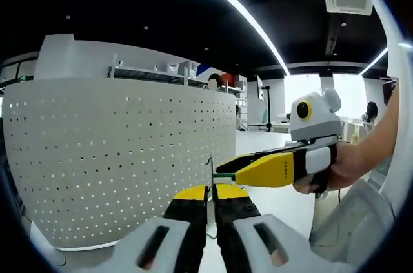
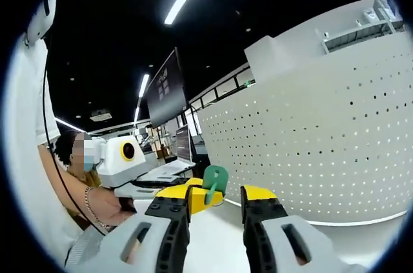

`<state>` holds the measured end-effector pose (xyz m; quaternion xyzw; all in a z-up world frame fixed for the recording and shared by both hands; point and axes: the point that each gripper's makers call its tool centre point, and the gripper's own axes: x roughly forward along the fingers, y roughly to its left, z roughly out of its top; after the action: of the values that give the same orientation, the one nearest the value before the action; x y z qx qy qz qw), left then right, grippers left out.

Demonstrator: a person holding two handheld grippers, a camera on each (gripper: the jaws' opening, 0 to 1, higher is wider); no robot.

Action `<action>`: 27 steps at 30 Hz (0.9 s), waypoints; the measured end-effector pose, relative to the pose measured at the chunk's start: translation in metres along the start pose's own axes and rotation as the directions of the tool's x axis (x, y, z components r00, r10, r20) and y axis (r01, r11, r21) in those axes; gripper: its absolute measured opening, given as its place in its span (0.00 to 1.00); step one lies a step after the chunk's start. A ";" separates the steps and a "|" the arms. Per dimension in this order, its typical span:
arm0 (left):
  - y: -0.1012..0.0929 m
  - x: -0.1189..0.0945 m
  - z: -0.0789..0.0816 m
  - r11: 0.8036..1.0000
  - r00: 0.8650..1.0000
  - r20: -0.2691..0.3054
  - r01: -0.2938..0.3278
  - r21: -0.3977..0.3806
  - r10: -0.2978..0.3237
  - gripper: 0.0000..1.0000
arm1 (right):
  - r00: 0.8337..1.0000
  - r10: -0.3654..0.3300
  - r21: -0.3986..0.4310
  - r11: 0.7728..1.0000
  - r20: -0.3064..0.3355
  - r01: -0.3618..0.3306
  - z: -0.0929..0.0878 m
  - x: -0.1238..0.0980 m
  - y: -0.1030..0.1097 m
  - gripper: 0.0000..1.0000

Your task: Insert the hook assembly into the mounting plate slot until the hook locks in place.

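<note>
Two grippers are working at the pegboard. You are pinching the green hook in your left gripper, clenched on it; your right gripper is hanging released. Line the thin metal prong up square with a hole before pushing. Board: white, perforated, matte.

left gripper view: faces pegboard, close | right gripper view: same pegboard, oblique, tilted | shared: pegboard
</note>
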<state>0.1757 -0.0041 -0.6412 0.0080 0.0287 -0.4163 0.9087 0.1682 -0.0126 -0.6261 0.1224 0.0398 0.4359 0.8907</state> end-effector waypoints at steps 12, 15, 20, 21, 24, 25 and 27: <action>-0.002 0.000 0.002 1.000 1.000 0.004 -0.006 0.002 0.006 0.02 | 1.000 0.000 0.010 1.000 -0.003 0.000 0.001 0.003 0.002 0.10; -0.003 0.000 0.002 1.000 1.000 0.005 -0.008 0.000 0.008 0.02 | 1.000 0.003 0.009 1.000 0.000 -0.003 0.001 0.004 0.004 0.08; -0.003 0.000 0.003 1.000 1.000 0.007 -0.016 -0.005 0.017 0.02 | 1.000 -0.006 0.016 1.000 0.015 0.006 0.002 0.005 0.004 0.05; -0.003 0.000 0.003 1.000 1.000 0.007 -0.018 -0.005 0.018 0.02 | 1.000 -0.009 0.012 1.000 0.017 0.009 0.002 0.005 0.004 0.04; -0.002 -0.001 0.003 1.000 1.000 0.010 -0.022 -0.010 0.022 0.02 | 1.000 -0.018 0.021 1.000 0.024 0.017 0.002 0.006 0.004 0.04; -0.002 -0.001 0.003 1.000 1.000 0.011 -0.023 -0.012 0.023 0.02 | 0.999 -0.021 0.017 1.000 0.027 0.021 0.002 0.006 0.005 0.04; -0.001 -0.001 0.003 1.000 1.000 0.014 -0.025 -0.017 0.025 0.02 | 0.999 -0.026 0.021 0.999 0.031 0.025 0.003 0.007 0.004 0.04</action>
<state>0.1742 -0.0042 -0.6379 -0.0024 0.0257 -0.4047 0.9141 0.1694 -0.0053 -0.6223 0.1379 0.0319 0.4220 0.8955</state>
